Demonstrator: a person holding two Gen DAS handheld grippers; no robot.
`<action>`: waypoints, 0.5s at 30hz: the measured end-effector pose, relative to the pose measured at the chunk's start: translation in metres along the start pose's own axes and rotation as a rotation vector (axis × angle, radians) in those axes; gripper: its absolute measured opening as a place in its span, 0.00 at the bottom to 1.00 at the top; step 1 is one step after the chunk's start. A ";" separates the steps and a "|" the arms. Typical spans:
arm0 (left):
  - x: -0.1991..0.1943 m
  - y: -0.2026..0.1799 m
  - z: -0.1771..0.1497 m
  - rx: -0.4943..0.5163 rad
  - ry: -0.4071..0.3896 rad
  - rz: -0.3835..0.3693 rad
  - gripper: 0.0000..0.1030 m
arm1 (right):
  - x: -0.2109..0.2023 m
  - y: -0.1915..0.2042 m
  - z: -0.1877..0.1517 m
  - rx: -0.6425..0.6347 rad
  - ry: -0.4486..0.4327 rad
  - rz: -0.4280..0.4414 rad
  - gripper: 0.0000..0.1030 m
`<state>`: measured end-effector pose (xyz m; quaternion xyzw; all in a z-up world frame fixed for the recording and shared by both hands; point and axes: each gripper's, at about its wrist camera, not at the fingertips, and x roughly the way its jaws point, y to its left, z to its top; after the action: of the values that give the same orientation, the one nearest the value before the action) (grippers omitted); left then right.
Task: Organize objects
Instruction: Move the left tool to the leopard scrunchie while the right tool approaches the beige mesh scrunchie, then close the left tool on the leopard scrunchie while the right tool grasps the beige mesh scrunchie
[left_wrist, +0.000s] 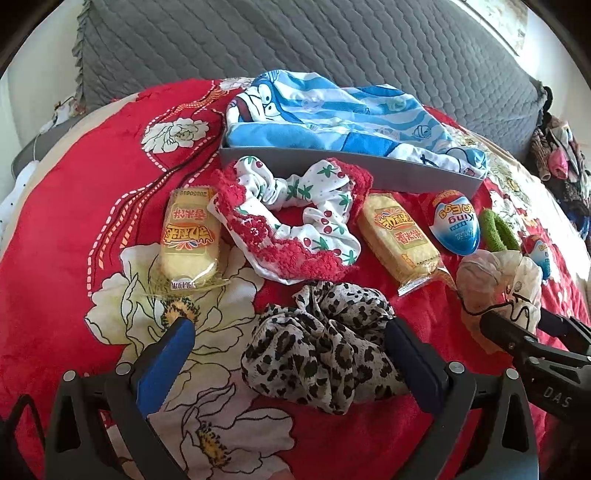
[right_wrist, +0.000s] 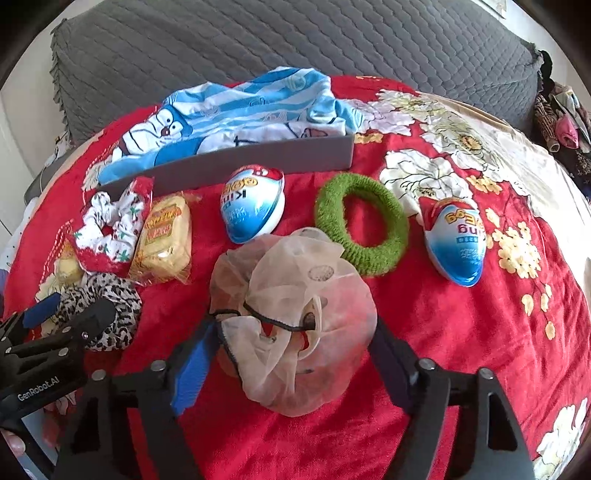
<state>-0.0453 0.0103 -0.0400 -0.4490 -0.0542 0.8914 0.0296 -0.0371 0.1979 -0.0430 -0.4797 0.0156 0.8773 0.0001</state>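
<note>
From your left wrist you see two snack packets, one cherry scrunchie, one grey tray at twelve o'clock. Your left gripper gapes wide; the leopard scrunchie lies between its fingers, gripped by neither.

From your right wrist: two toy eggs, one green hair ring at one o'clock. Your right gripper, partly open, straddles the sheer scrunchie; whether it pinches, you cannot tell.
</note>
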 end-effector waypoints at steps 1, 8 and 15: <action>0.000 0.000 -0.001 0.001 0.005 -0.011 0.99 | 0.001 0.001 0.000 -0.004 0.003 -0.002 0.70; 0.000 -0.006 -0.004 0.033 0.046 -0.081 0.61 | 0.005 0.002 -0.002 -0.019 0.023 0.010 0.46; 0.000 -0.004 -0.006 0.026 0.053 -0.099 0.44 | 0.003 0.001 -0.001 -0.020 0.021 0.024 0.25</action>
<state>-0.0410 0.0145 -0.0429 -0.4688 -0.0641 0.8772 0.0812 -0.0378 0.1966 -0.0461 -0.4885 0.0126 0.8723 -0.0152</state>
